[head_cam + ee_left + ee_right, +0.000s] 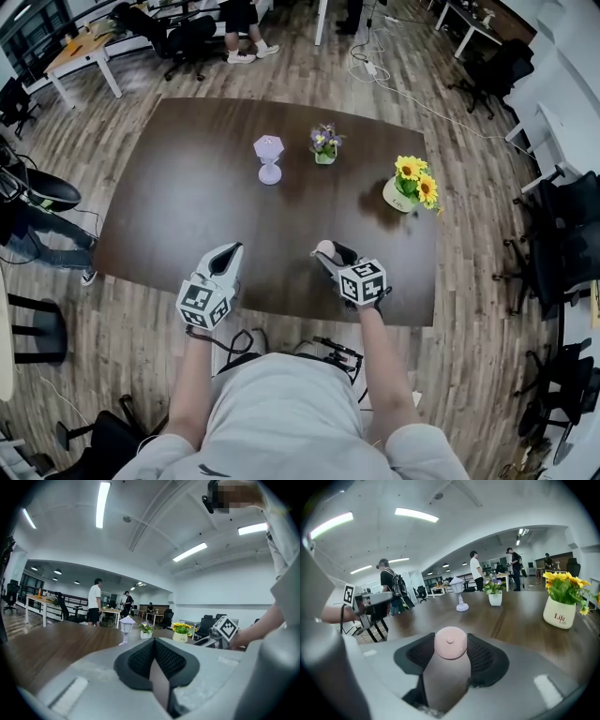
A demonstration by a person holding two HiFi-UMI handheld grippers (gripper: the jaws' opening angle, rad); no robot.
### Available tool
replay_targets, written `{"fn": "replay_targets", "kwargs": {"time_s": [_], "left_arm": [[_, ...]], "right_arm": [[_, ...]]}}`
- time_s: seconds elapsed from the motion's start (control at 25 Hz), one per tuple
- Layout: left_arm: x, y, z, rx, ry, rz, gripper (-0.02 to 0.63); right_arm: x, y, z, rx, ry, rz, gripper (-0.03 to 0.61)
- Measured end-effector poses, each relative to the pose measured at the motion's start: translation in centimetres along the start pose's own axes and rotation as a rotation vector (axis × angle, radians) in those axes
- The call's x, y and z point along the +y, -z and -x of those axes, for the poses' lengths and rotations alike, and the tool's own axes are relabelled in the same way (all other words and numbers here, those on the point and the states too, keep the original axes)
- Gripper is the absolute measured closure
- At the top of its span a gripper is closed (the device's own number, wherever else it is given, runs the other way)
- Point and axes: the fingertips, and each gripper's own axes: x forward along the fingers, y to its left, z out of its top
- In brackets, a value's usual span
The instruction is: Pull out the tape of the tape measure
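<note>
A small round pink tape measure point(450, 644) sits between the black pads of my right gripper point(450, 660), which is shut on it. In the head view the same pink tape measure point(324, 248) shows at the tip of the right gripper point(330, 255), over the near edge of the dark wooden table point(187, 206). No drawn-out tape shows in any view. My left gripper point(228, 253) hovers to its left over the same edge. Its jaws point(154, 660) are shut with nothing between them. The two grippers stay apart.
Farther back on the table stand a pale lilac lantern-shaped ornament point(269, 157), a small pot of purple flowers point(324, 145) and a white pot of sunflowers point(409, 187). Office chairs, desks and people stand around the room beyond the table.
</note>
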Motion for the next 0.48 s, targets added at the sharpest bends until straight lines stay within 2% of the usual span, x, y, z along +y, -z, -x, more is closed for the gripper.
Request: {"fn": "replay_targets", "kwargs": {"time_s": [0.16,0.28,0.48], "left_arm": [[-3.5,0.0,-1.5,0.004,0.077,-0.059,0.607],[-5.8,0.4,-2.2,0.012,0.130,-0.096,0.559],[-8.9,1.2,-2.7,0.021,0.216,-0.121,0.484]], "right_arm": [[3.3,-3.4,1.2,-0.061,-0.035,0.039,0.362],[5.4,-5.0,1.7,-0.070,-0.047,0.077,0.360],[7.6,-6.3,2.3,-0.082,-0.081,0.043,0.360]]}}
